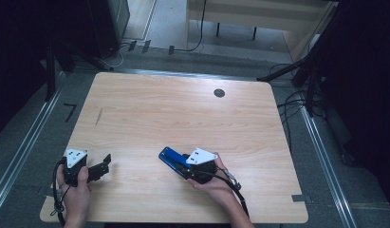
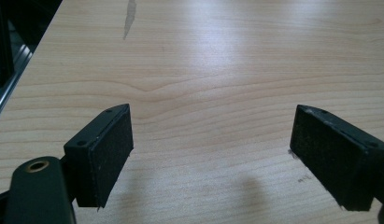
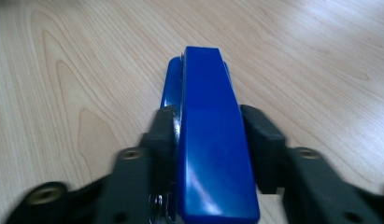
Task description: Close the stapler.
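The right gripper (image 3: 208,140) pinches a blue stapler (image 3: 210,140) over the table (image 1: 150,114); keep it level. The left gripper (image 2: 210,154) rests spread, empty.

Table (image 1: 183,118): pale wood grain, smooth, soft sheen. Blue stapler (image 3: 213,140): glossy plastic, reflective top. Left gripper (image 2: 213,154): matt black jaws, rough pads (image 2: 112,154). Right gripper (image 3: 213,149): matt black.

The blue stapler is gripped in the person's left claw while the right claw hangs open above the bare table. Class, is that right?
The hands are swapped. The blue stapler is clamped in the right claw, as the right gripper view shows, jaws pressed against both its sides. The left claw is the one that hangs open above the bare table.
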A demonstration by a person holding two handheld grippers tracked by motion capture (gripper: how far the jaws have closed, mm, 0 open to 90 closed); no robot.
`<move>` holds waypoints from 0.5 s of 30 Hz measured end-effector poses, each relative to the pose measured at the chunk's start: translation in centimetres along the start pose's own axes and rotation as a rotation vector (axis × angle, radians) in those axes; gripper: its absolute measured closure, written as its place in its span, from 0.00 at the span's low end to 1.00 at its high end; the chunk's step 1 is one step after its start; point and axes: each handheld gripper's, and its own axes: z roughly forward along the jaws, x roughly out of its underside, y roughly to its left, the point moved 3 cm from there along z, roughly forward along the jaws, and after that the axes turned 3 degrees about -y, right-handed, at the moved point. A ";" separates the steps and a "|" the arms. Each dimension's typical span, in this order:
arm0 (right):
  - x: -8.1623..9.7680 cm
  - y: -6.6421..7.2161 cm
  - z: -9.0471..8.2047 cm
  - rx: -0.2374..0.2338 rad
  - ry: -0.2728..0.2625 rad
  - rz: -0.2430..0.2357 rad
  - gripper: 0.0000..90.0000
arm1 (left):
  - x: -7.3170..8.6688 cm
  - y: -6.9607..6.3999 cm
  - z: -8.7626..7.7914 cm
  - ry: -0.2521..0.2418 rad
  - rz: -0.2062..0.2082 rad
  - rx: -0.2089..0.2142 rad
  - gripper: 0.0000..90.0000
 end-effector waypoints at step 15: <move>0.4 0.8 -6.3 0.109 -0.128 0.218 0.78 | -0.4 -1.2 -0.3 -0.005 0.022 0.074 0.12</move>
